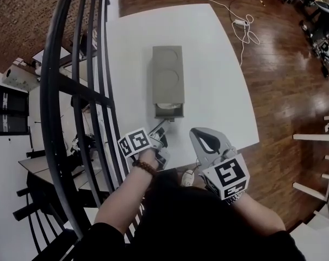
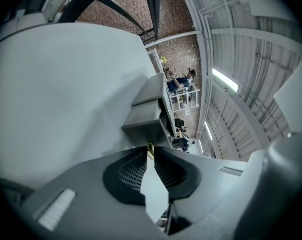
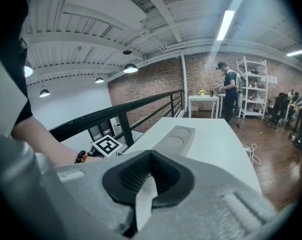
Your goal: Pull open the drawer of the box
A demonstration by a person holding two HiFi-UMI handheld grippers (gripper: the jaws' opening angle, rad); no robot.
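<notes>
A long grey box (image 1: 168, 72) lies on the white table (image 1: 224, 97), with two round recesses in its top. Its drawer (image 1: 168, 111) sticks out a little at the near end. My left gripper (image 1: 160, 136) is just in front of the drawer. In the left gripper view its jaws (image 2: 151, 149) pinch a small yellowish pull tab (image 2: 150, 147) that leads to the drawer front (image 2: 145, 123). My right gripper (image 1: 199, 136) hovers over the table's near edge, right of the drawer, shut and empty. The right gripper view shows its tips (image 3: 150, 156) together and the box (image 3: 178, 136) beyond.
A black metal railing (image 1: 72, 91) runs along the table's left side. A white cable with a plug (image 1: 243, 23) trails off the far right corner onto the wooden floor. In the distance a person (image 3: 226, 91) stands by shelves.
</notes>
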